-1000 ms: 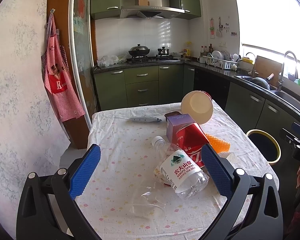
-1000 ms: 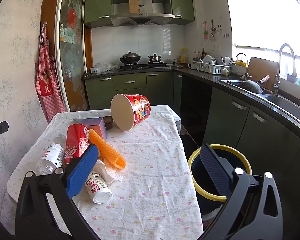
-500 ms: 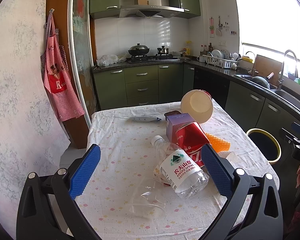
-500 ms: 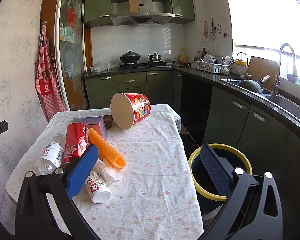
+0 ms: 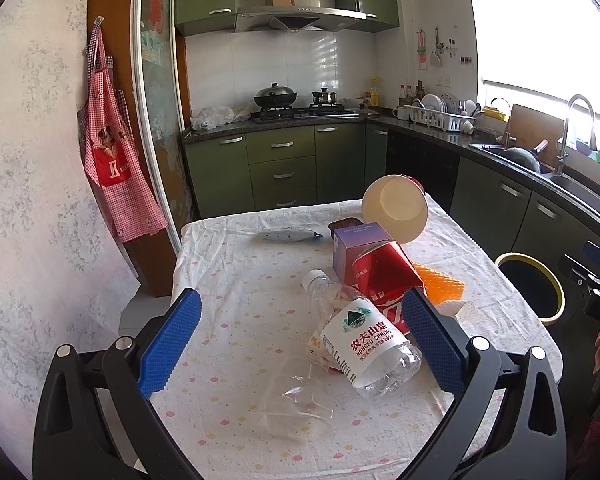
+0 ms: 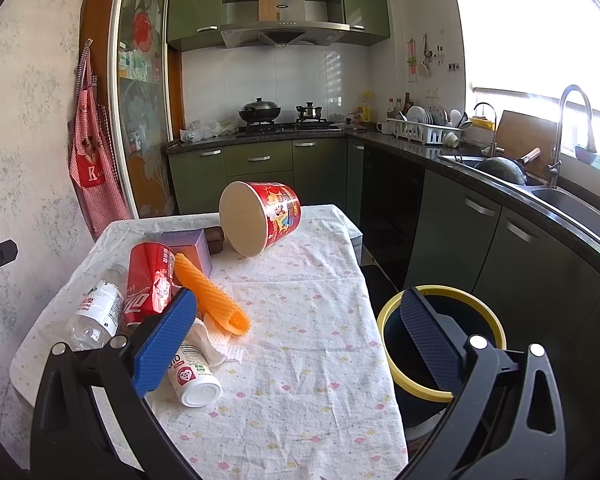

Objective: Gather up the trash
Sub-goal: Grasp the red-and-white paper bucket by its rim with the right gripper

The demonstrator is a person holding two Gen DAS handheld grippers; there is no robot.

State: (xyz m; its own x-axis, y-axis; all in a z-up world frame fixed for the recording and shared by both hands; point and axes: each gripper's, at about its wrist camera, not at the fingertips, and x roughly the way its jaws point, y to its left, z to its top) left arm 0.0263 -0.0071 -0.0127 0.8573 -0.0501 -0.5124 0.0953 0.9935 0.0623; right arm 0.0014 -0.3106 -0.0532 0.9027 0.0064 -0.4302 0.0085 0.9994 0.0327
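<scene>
Trash lies on a cloth-covered table (image 5: 236, 300): a clear water bottle (image 5: 360, 340), a crushed red can (image 5: 384, 276), a purple box (image 5: 358, 240), an orange foam net (image 6: 212, 300), a tipped red paper bucket (image 6: 260, 216), a small white bottle (image 6: 192, 376), a crumpled tissue (image 6: 216, 344) and a clear plastic wrapper (image 5: 300, 400). My left gripper (image 5: 300, 340) is open and empty, its fingers on either side of the water bottle. My right gripper (image 6: 296, 348) is open and empty over the table's right edge. A yellow-rimmed bin (image 6: 440, 340) stands beside the table.
A grey wrapper (image 5: 288, 235) and a dark tray (image 5: 342, 224) lie at the table's far side. Green cabinets (image 5: 284, 168), a stove and a sink counter (image 6: 500, 184) run along the back and right. A red apron (image 5: 112, 160) hangs on the left wall.
Almost nothing has changed. Both grippers stay open and the views shift only very slightly.
</scene>
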